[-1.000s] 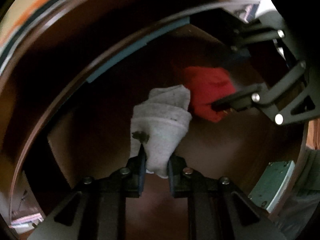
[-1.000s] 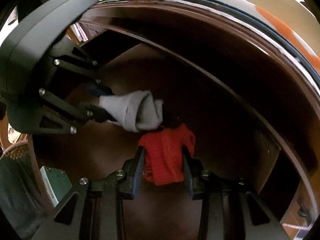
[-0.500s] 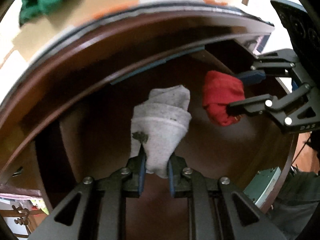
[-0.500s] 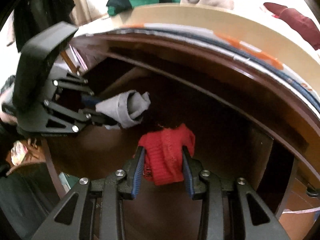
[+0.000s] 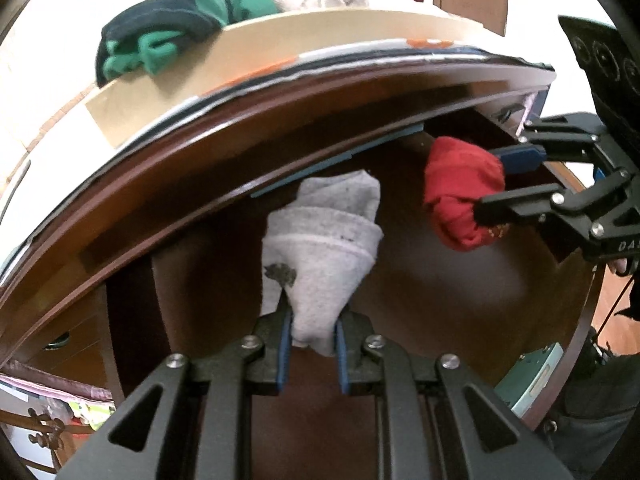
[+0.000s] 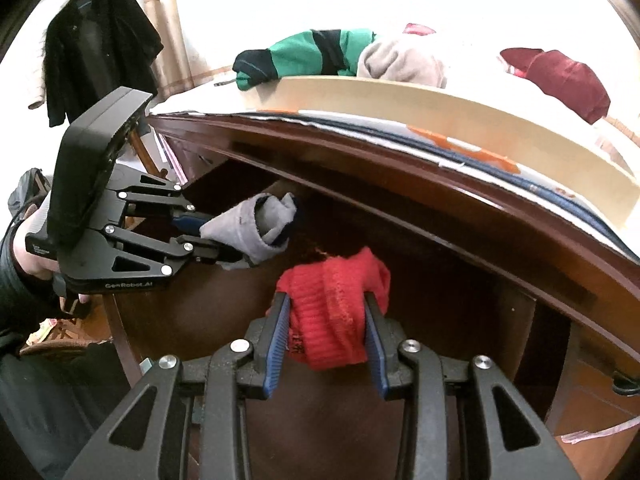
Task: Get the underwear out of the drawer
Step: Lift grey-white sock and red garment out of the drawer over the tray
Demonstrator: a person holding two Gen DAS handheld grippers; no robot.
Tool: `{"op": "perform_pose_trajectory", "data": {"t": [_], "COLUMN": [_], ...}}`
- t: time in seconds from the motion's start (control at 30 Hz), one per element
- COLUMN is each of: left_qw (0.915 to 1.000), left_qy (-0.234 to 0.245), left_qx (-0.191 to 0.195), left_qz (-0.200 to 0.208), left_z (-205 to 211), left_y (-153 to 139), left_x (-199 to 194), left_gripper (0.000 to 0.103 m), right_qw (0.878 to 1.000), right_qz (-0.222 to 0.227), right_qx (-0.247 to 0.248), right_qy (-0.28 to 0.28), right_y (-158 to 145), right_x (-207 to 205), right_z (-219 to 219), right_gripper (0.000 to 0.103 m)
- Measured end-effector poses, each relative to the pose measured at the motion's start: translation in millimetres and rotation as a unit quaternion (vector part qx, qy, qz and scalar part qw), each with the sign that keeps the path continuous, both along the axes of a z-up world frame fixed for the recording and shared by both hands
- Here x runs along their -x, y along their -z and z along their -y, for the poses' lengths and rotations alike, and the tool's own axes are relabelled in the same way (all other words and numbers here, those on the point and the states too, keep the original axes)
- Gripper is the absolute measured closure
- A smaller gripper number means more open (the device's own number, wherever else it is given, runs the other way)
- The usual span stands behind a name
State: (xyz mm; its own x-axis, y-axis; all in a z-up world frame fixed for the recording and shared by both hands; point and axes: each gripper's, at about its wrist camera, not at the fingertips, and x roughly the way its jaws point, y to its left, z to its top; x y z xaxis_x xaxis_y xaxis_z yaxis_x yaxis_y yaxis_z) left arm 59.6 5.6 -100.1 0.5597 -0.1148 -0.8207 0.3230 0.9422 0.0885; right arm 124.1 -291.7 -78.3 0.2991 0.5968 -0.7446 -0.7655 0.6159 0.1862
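I can't see the lower end of the grey bundle (image 5: 320,256); it sinks between my left fingers (image 5: 285,344). The red bundle (image 6: 334,304) hides the drawer (image 6: 440,320) floor behind it. My right gripper (image 5: 486,184) is cut off at the frame edge. The printed label (image 6: 128,286) on the other gripper is too small for me to read surely.

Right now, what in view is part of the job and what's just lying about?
Job: grey roll in left gripper; red roll in right gripper; open drawer.
Lying about: green-black garment, beige cloth, maroon cloth, black jacket.
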Motion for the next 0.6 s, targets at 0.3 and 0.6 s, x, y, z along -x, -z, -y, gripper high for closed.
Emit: {"op": "perform_pose_trajectory", "data": {"t": [0.3,0.6], "left_qw": [0.9985,0.9957], "left_qy": [-0.03,-0.046], "left_qx": [0.003,0.021], "left_qz": [0.045,0.078], "left_z": [-15,-26], "left_y": [-8,-27], "left_x": [30,51], "left_gripper": [0.087,0.087], "right_qw": [0.999,0.998], "right_qz": [0.018,0.033], "right_qx": [-0.036,-0.055], "right_qy": [0.013,0.019], "right_y": [-7,-11], "right_x": [6,12], "right_z": [19,24], "right_gripper": [0.065,0.065]}}
